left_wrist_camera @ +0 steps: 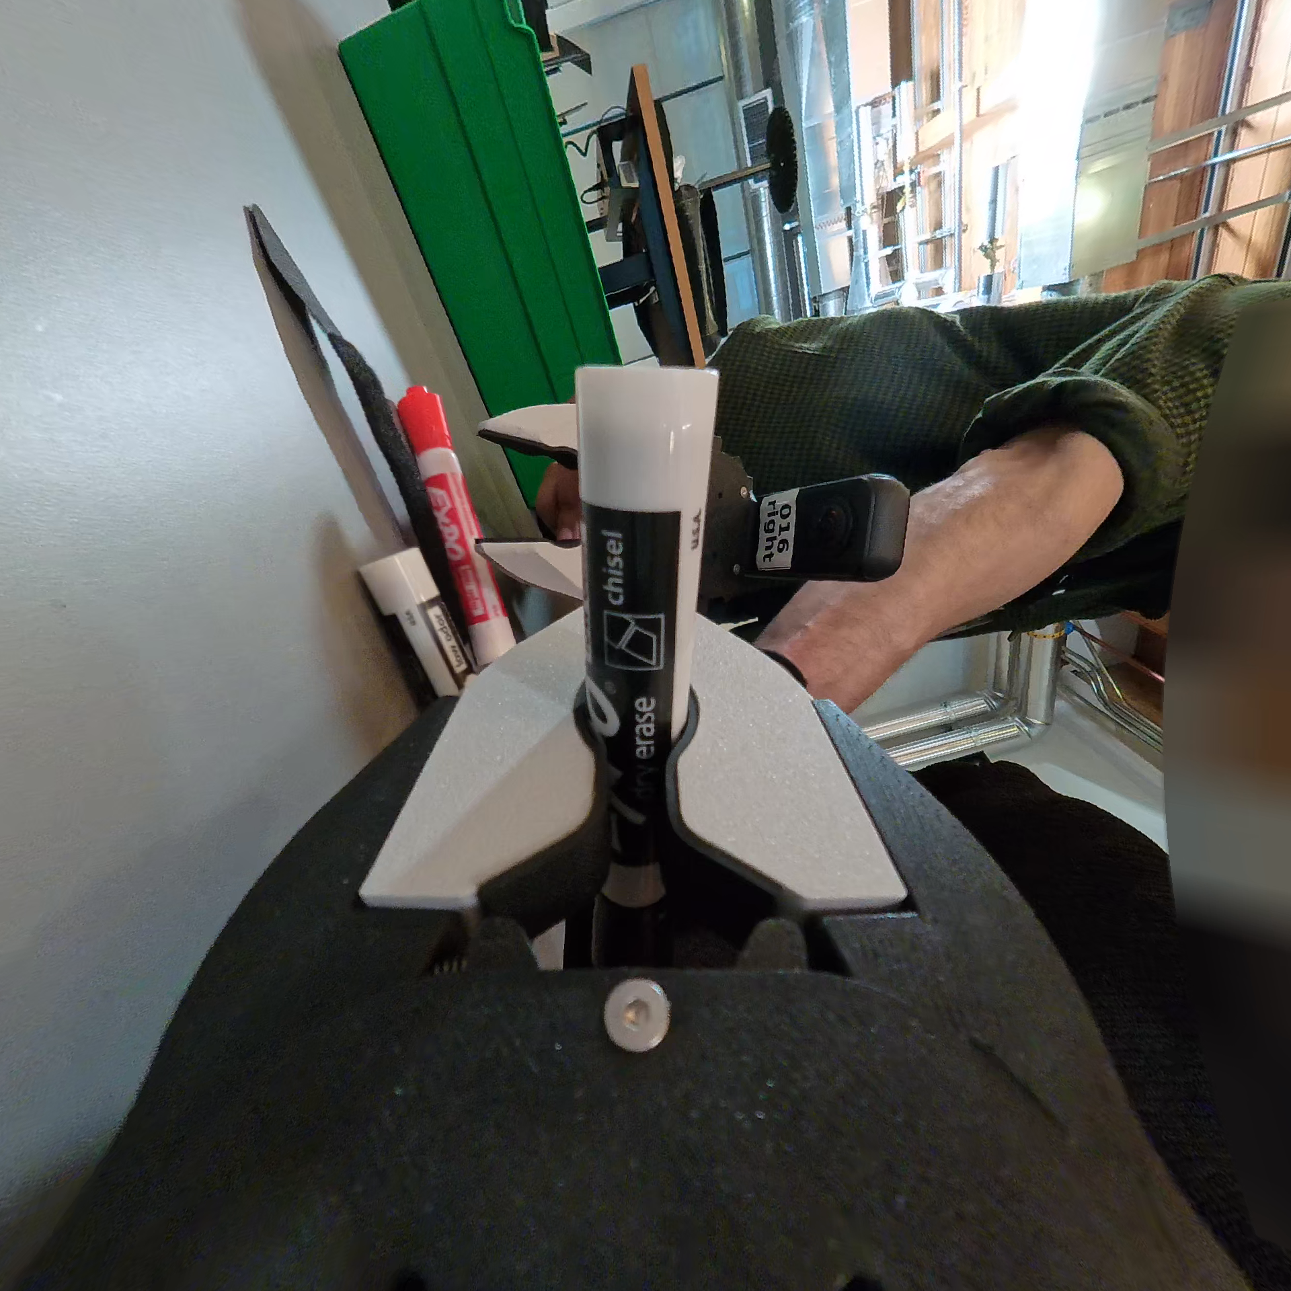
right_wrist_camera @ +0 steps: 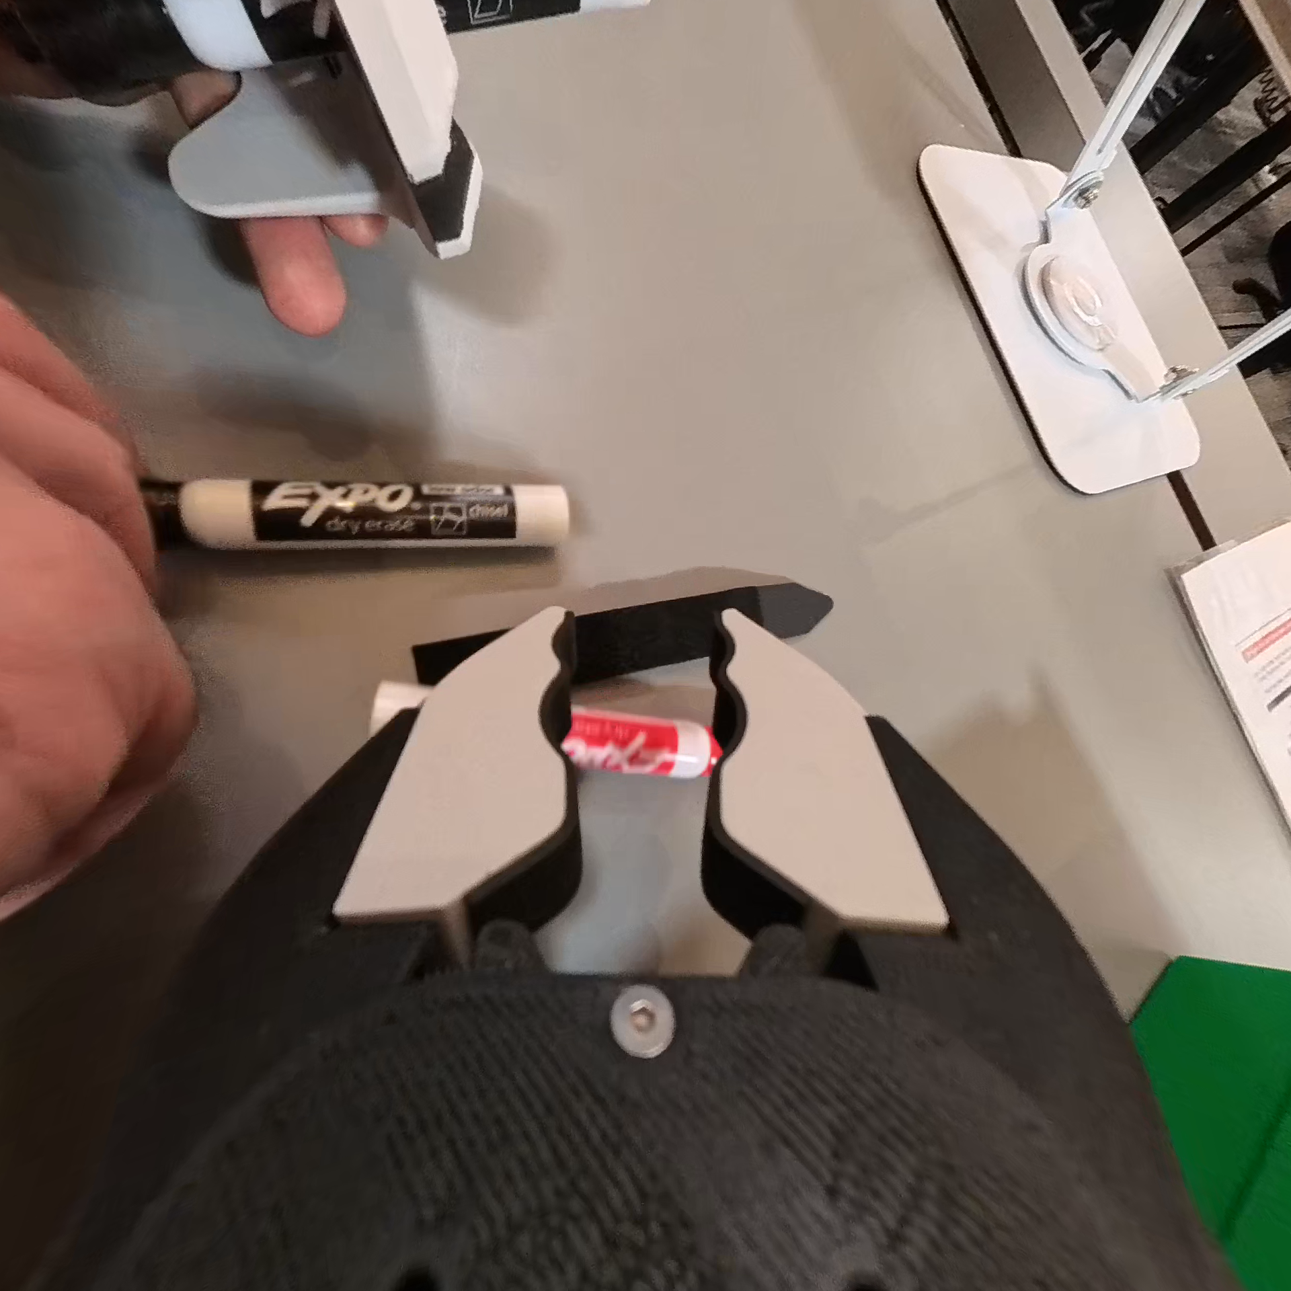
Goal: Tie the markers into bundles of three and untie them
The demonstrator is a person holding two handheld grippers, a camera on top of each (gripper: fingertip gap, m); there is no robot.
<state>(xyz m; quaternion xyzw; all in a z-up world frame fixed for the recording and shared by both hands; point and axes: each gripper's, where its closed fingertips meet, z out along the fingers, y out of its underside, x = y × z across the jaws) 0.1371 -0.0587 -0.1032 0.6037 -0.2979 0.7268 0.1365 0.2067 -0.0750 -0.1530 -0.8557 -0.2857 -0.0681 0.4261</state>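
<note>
Left wrist view: The left gripper (left_wrist_camera: 639,705) is clenched on a black marker (left_wrist_camera: 639,559), which stands up between the two white fingers (left_wrist_camera: 768,768) with its white end pointing away from the camera. Beyond it, a red marker (left_wrist_camera: 454,524) and a second black marker (left_wrist_camera: 419,622) lie side by side on the grey bench (left_wrist_camera: 140,419), next to a black strap (left_wrist_camera: 377,412). The right gripper (left_wrist_camera: 545,503) hangs over these markers with its fingers spread apart, held by a person's arm in a dark green sleeve (left_wrist_camera: 978,391). A green panel (left_wrist_camera: 482,195) stands behind.

Right wrist view: The right gripper (right_wrist_camera: 643,643) is released; its fingers (right_wrist_camera: 482,754) stand apart and grasp nothing. Through the gap, the red marker (right_wrist_camera: 643,751) lies crosswise on the bench (right_wrist_camera: 698,349), just beside the black strap (right_wrist_camera: 643,639). One black marker (right_wrist_camera: 377,513) lies on the bench farther ahead to the left, well apart from the red one. The left gripper (right_wrist_camera: 391,105) appears at the top left, held by a hand (right_wrist_camera: 293,272). Another hand (right_wrist_camera: 70,594) is blurred at the left edge. A white stand base (right_wrist_camera: 1048,314) sits on the bench to the right, a sheet of paper (right_wrist_camera: 1250,664) near it.
</note>
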